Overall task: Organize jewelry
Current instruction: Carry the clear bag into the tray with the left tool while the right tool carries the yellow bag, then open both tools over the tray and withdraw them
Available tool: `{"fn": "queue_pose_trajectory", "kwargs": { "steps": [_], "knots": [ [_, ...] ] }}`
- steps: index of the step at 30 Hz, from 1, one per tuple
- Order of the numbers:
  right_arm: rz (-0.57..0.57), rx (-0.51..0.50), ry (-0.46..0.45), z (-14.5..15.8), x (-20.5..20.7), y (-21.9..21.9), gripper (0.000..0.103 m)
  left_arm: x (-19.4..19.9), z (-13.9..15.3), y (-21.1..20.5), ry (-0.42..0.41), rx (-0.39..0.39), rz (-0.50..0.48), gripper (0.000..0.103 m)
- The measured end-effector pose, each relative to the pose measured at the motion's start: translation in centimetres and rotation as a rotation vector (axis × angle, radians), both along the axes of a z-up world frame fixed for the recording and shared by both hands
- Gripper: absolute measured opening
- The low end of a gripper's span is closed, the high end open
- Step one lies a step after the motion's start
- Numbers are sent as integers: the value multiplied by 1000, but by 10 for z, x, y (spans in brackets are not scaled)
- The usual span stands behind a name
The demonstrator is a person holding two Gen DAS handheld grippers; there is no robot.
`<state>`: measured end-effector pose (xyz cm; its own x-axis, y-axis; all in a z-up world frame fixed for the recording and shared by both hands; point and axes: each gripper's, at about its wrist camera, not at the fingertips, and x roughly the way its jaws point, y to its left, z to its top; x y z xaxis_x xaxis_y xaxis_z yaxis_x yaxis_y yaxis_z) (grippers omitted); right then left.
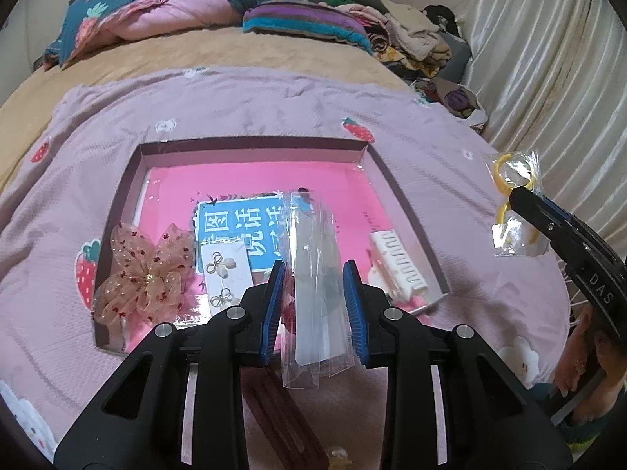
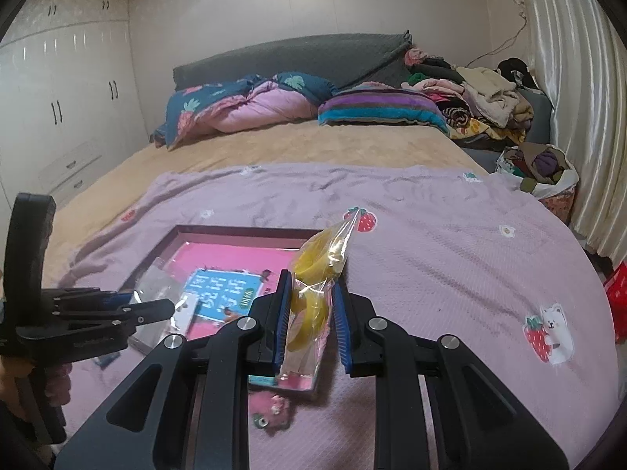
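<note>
My left gripper [image 1: 315, 270] is shut on a long clear plastic sleeve [image 1: 313, 282] and holds it above the near edge of a shallow box [image 1: 250, 143] with a pink floor. In the box lie a sheer pink bow scrunchie [image 1: 145, 274], a white card of earrings [image 1: 227, 274], a blue booklet [image 1: 239, 235] and a white comb clip [image 1: 399, 266]. My right gripper [image 2: 311, 278] is shut on a clear bag of yellow rings [image 2: 313, 270]. It hangs to the right of the box [image 2: 235, 231]. The left gripper [image 2: 168, 307] shows at the left of the right wrist view, and the right gripper [image 1: 521, 196] with its bag [image 1: 513, 211] shows at the right of the left wrist view.
The box rests on a lilac strawberry-print spread [image 2: 450, 274] over a tan bed. A dark red clip [image 1: 274, 411] and a small pink plush piece [image 2: 270, 411] lie on the spread near me. Quilt, pillows and piled clothes [image 2: 482, 98] sit at the head; curtains hang right.
</note>
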<state>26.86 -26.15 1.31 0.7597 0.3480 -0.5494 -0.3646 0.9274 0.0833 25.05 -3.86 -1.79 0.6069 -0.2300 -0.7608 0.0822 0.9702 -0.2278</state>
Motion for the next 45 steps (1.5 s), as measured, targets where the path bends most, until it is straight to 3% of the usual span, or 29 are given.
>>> {"fn": "queue_pose_trajectory", "kwargs": {
  "steps": [10,20,25,33,45],
  "knots": [
    [4,-94,71,-46,24,12,20,22,-24,-4,44,0,4,22],
    [35,-123,109,-67,33,20,20,33,-41,-1,69,-2,19,23],
    [46,-142,132,-78,38,26,20,32,-42,1,72,1,24,32],
    [59,-154,137,-84,34,30,24,25,-38,6,66,5,39,35],
    [53,-65,105,-68,23,15,55,9,-14,15,35,16,86,47]
  ]
}}
